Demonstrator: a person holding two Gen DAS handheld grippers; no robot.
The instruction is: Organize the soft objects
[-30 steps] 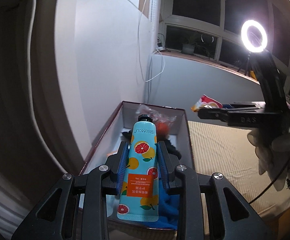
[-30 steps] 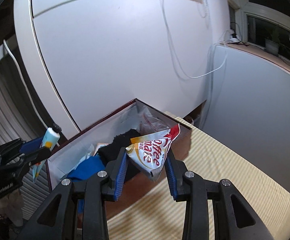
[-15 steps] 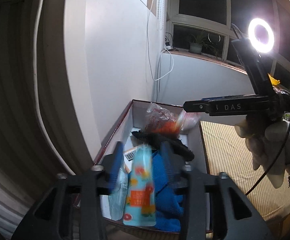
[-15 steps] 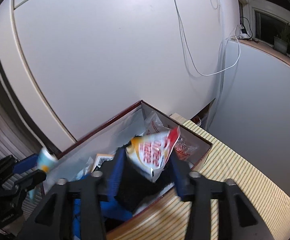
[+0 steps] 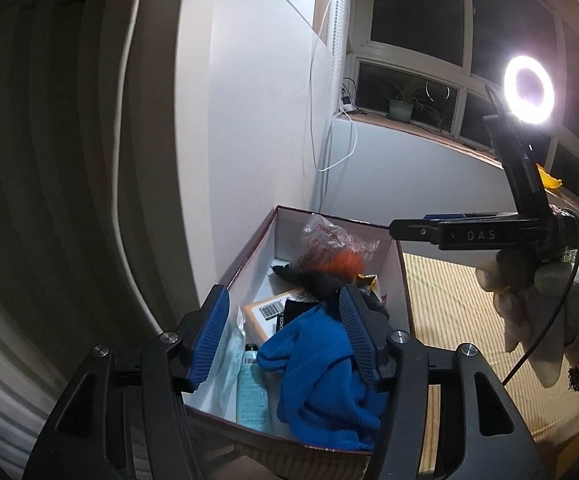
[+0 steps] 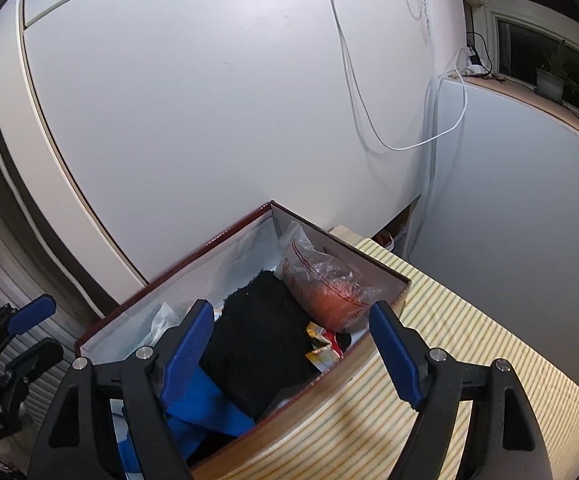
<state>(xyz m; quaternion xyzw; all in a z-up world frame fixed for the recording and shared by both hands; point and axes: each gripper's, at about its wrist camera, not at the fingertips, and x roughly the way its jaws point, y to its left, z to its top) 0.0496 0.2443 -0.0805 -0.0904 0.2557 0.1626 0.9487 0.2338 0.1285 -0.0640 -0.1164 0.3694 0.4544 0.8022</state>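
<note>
Both grippers empty over the box (image 5: 400, 280)

The left gripper (image 5: 283, 334) has just been opening, nothing between its jaws; the tube (image 5: 251, 390) it clamped a second ago now lies in the box beside the blue cloth (image 5: 321, 364). The right gripper (image 6: 291, 350) has likewise just spread, and its sachet (image 6: 321, 346) lies in the box beside the black cloth (image 6: 261, 336).

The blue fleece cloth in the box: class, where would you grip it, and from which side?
Grip the raised fold of the blue fleece cloth, coming from above. It lies heaped on top at the near end of the box, whose walls block a sideways approach.
</note>
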